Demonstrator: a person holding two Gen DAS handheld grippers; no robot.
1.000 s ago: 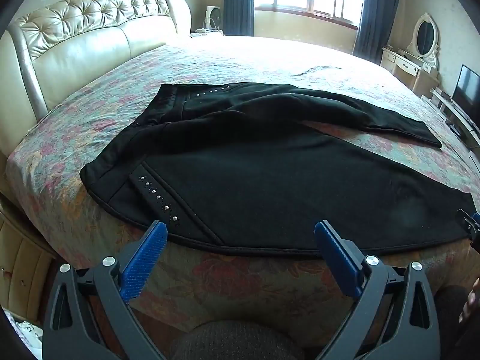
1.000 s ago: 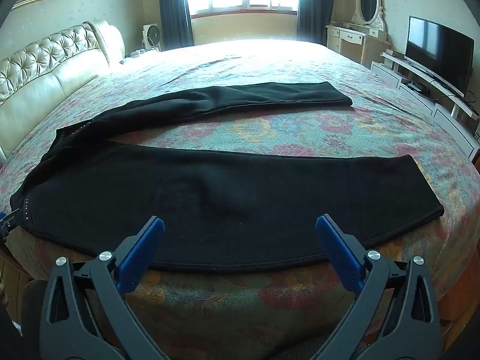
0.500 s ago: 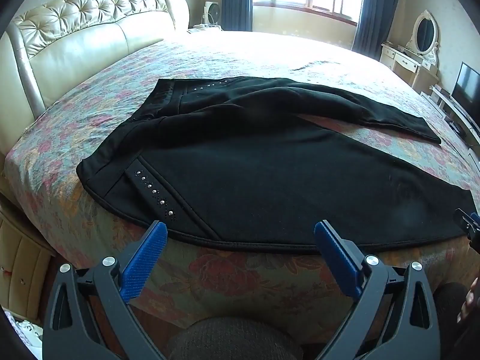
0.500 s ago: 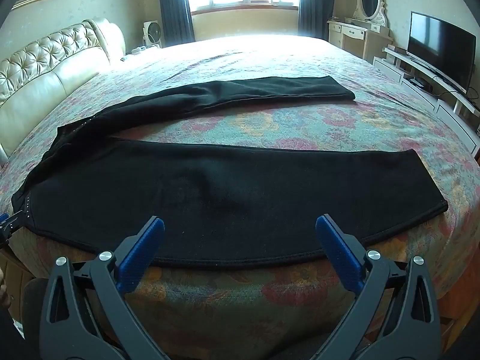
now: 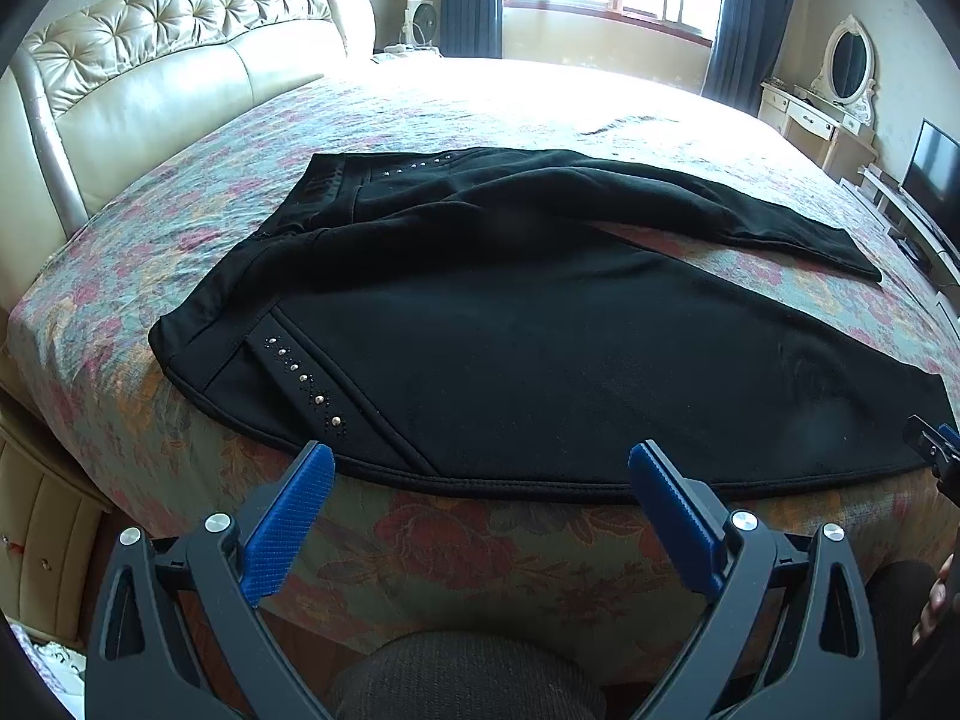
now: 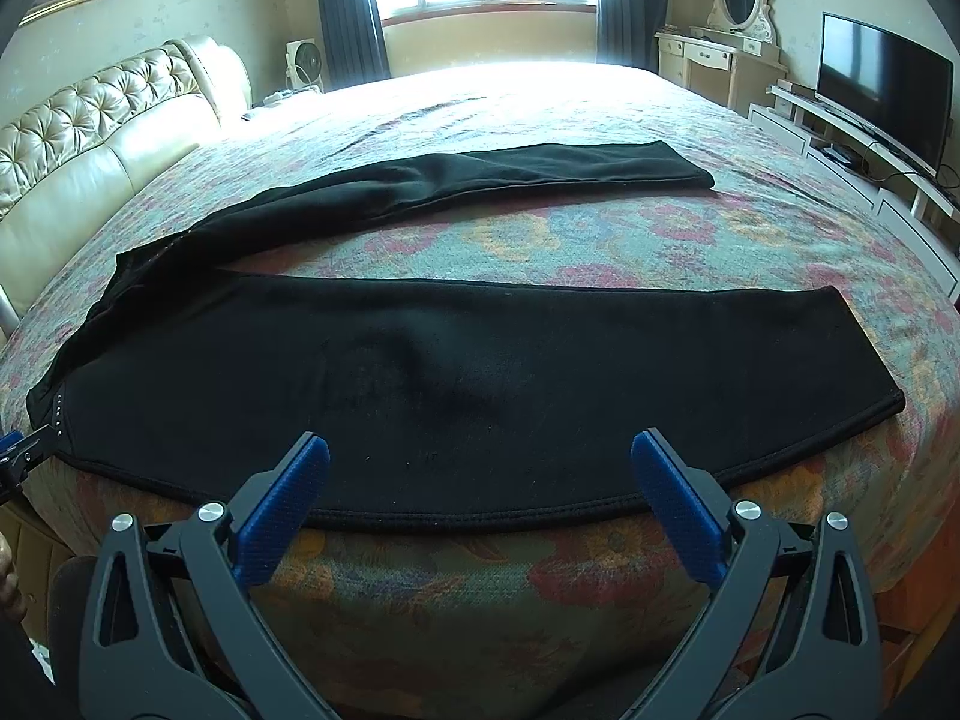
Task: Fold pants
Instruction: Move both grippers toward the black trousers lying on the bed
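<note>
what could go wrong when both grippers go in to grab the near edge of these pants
The pants hem lies right along the bed edge, so the open left gripper and right gripper might pinch the floral bedspread along with it. The legs are splayed apart, so folding could leave them misaligned.

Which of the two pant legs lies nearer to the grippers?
The wide front leg, whose seam runs along the bed edge just beyond both open grippers. The other leg lies farther back, angled away toward the window.
</note>
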